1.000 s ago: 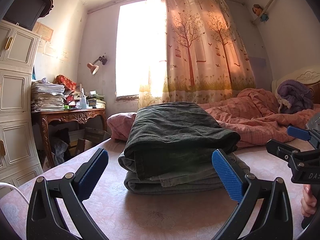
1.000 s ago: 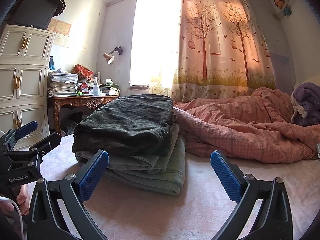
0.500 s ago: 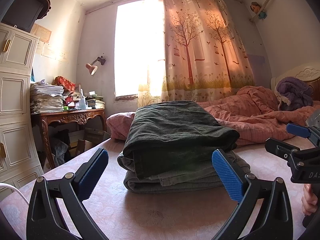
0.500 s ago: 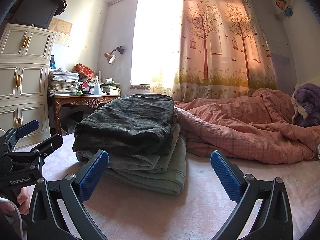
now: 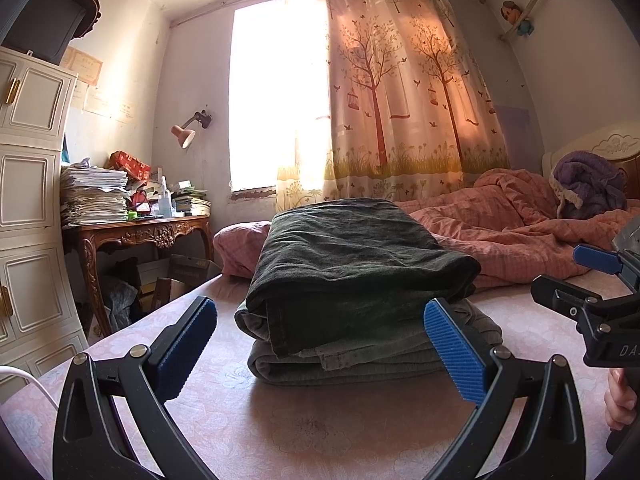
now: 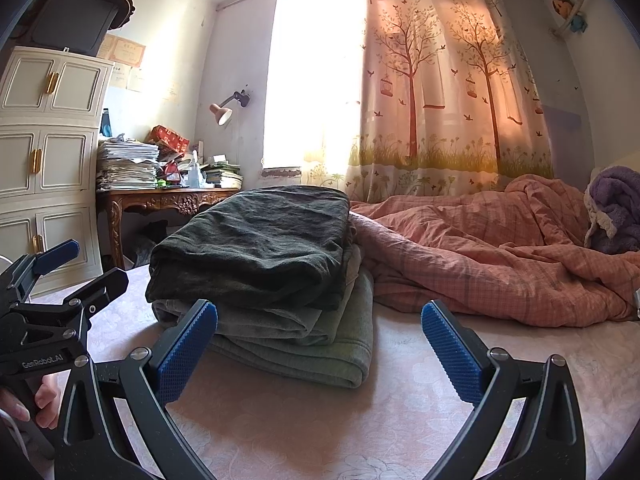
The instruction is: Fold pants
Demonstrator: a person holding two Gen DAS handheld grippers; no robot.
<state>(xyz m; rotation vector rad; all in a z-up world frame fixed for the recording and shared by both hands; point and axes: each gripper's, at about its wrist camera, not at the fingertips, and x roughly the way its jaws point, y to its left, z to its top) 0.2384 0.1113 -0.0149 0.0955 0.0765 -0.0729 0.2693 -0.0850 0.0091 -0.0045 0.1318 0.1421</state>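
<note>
Item 1. Dark pants (image 5: 352,264), folded to a thick rectangle, lay on top of a stack on the bed (image 5: 320,432). Under them sat grey-green folded garments (image 6: 328,344), the lowest wider than the rest, so the pile stepped outward at its base. I judged the dark pair went on top as the latest finished piece, its rolled fold edge facing my cameras.

Item 2. Left gripper (image 5: 320,344), held low over the mattress just in front of the stack. Its jaws stood wide apart and held nothing; the pile showed between the blue pads (image 5: 454,354). I took this for a stand-off pose after letting go.

Item 3. Right gripper (image 6: 320,344), level with the left and to its right, aimed past the stack's right corner. Its jaws were likewise spread wide and empty.

Item 4. Pink quilt (image 6: 500,248), bunched behind and right of the stack and touching its far side. A purple blanket (image 5: 588,184) lay at the headboard. A carved bench (image 5: 152,232) by the window carried papers and bottles.

Item 5. Change against the views a second before: slight. Both grippers kept the same spread and nearly the same stand-off; the left view shifted a touch, with the stack a shade lower in its picture. The stack itself had not moved.

Item 6. Progress, my judgement: folding of this pair looked complete.
</note>
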